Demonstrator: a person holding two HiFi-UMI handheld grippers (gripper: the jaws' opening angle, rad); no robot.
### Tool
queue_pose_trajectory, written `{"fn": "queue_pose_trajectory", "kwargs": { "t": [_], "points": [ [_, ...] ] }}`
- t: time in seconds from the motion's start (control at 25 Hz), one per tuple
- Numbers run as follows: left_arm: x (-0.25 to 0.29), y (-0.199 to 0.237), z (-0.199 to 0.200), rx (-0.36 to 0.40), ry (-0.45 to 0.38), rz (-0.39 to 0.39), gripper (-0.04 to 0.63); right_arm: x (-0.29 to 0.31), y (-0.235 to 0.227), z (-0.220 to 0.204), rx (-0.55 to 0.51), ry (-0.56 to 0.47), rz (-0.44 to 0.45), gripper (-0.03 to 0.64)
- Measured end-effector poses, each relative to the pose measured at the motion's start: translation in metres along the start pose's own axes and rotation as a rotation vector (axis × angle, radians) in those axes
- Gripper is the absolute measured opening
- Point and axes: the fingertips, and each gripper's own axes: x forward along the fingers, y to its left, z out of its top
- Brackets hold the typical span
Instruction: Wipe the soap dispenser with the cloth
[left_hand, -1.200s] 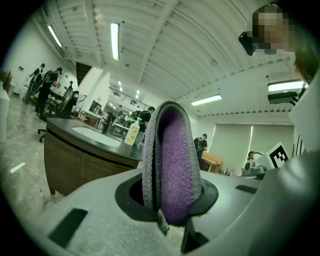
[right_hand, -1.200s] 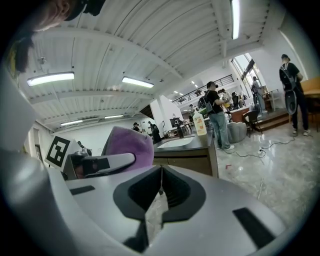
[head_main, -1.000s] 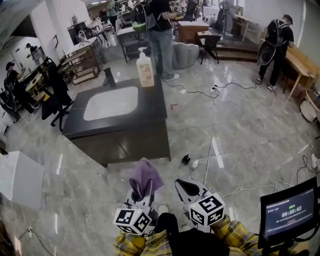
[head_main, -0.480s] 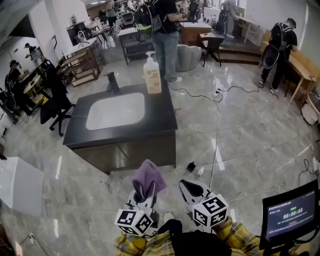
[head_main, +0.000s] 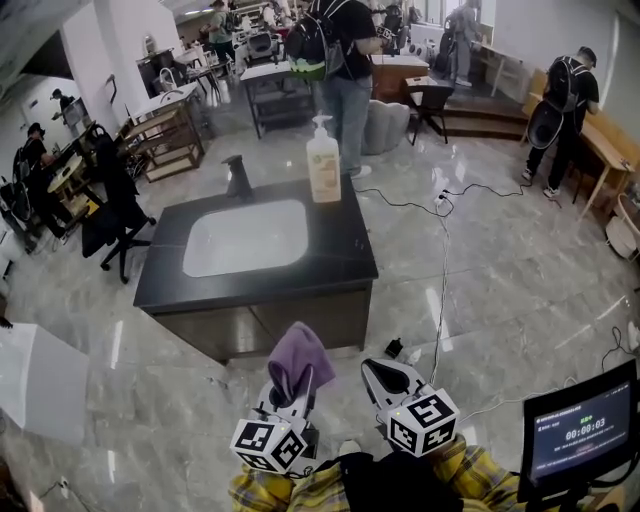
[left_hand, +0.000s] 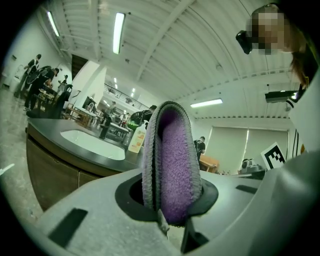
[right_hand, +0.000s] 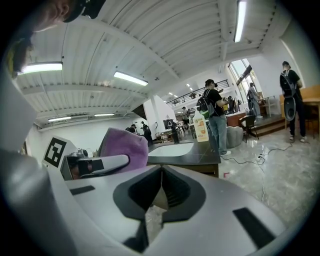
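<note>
While the left gripper (left_hand: 172, 224) clamps the cloth (left_hand: 175, 165), pads hidden behind it, right gripper (right_hand: 160, 192) closed, empty

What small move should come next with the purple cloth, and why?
Probably bring the left claw forward toward the dark sink counter. It grips the folded purple fleece cloth, but the pale pump-top soap dispenser stands at the counter's far edge, apparently beyond reach.

The right gripper (right_hand: 161, 187) has its fingers (right_hand: 181, 192) pressed together, nothing between them. Just left of the fingers a purple cloth (right_hand: 124, 145) stands up from the left gripper (right_hand: 102, 164). Beyond the fingers sits a dark table (right_hand: 200, 159) with a white sink (right_hand: 172, 149); a soap dispenser (right_hand: 201, 127) stands at its far end.
</note>
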Motion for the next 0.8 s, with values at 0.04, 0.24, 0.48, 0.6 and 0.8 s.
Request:
{"fn": "queue_pose_trajectory", "kwargs": {
  "t": [0.04, 0.24, 0.48, 0.6, 0.8],
  "points": [
    [0.002, 0.006, 0.002, 0.001, -0.002, -0.003, 0.072, 0.006, 0.001, 0.0, -0.008, 0.0, 0.0, 0.005],
    [0.014, 0.025, 0.011, 0.004, 0.006, -0.01, 0.072, 0.025, -0.002, 0.004, -0.015, 0.015, -0.013, 0.005],
    [0.044, 0.04, 0.016, 0.005, 0.007, -0.007, 0.072, 0.056, -0.027, 0.018, -0.008, -0.014, -0.023, 0.005],
    [0.068, 0.045, 0.026, 0.013, -0.004, -0.001, 0.072, 0.075, -0.046, 0.033, -0.01, -0.024, -0.011, 0.005],
    [0.108, 0.053, 0.039, 0.016, -0.019, 0.019, 0.072, 0.104, -0.072, 0.057, -0.022, -0.026, 0.042, 0.005]
  ]
}}
